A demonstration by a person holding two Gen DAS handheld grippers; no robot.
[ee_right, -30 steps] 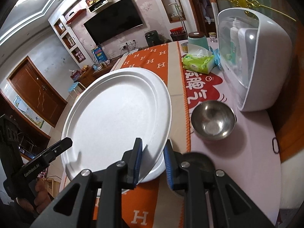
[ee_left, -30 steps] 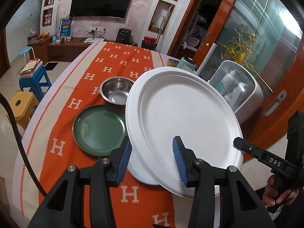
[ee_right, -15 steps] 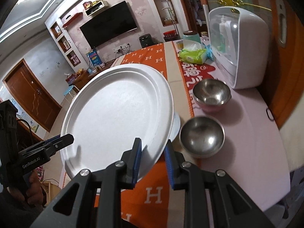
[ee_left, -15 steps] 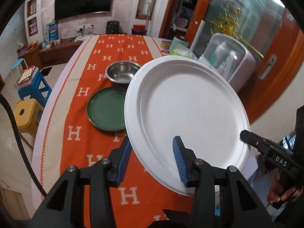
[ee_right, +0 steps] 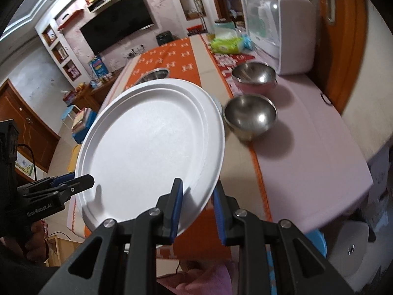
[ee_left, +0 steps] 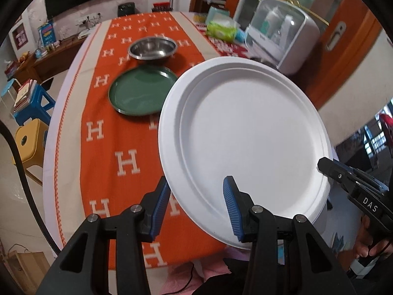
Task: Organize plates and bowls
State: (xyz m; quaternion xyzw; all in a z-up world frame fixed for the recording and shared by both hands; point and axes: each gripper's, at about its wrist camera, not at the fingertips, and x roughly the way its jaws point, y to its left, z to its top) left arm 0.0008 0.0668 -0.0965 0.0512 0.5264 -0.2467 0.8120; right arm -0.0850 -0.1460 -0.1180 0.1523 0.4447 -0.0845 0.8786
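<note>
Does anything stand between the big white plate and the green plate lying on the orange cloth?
Nothing visible. Only bare orange cloth lies between the white plate and the green plate, whose top is empty; the steel bowl sits beyond it.
</note>
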